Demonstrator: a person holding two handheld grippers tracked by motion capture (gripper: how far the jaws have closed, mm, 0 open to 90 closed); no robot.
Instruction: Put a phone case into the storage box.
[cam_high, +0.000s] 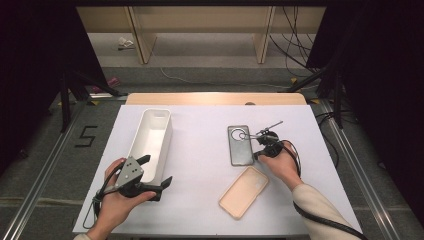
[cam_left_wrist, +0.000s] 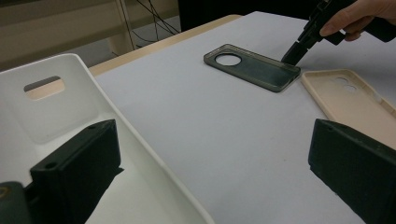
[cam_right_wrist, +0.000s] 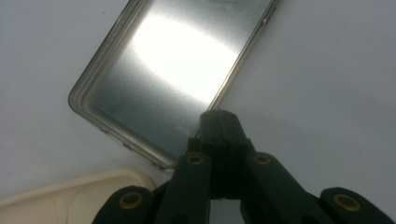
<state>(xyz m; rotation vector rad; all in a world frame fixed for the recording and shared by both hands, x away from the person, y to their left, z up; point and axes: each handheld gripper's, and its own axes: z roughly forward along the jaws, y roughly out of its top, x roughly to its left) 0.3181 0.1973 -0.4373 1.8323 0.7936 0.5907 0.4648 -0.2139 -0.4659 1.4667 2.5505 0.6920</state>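
pressing: right gripper (cam_high: 256, 150) has its fingers brought together, tips down at the long right edge of the grey phone case (cam_high: 239, 145), near that case's lower end
right grip: in the right gripper view the two black fingers (cam_right_wrist: 219, 128) meet with no gap, tips at the case's rim (cam_right_wrist: 219, 100); whether the rim is pinched between them or they only rest against it cannot be told
grey case: lying flat, open side up, on the white desk (cam_high: 200, 150), right of the middle, round camera hole at its far end; in the left gripper view it sits well ahead (cam_left_wrist: 252, 67), with the right gripper's tips (cam_left_wrist: 294, 53) at its near right corner
beige case: beige phone case (cam_high: 244, 192) lying flat and open side up, skewed, just nearer the person than the grey case; the two are close but apart (cam_right_wrist: 70, 200)
left gripper: left gripper (cam_high: 155, 172) resting at the near end of the white bin (cam_high: 152, 137), fingers spread wide, nothing between their pads
left detail: one finger (cam_left_wrist: 77, 172) sits over the bin's inside (cam_left_wrist: 56, 112), the other (cam_left_wrist: 355, 168) over bare desk; the bin's long wall passes between them
bin: long, narrow, standing lengthwise on the left half of the desk, a handle slot in its far end
hands: the person's right hand (cam_high: 282, 162) wraps the right gripper's body, the left hand (cam_high: 117, 200) holds the left one
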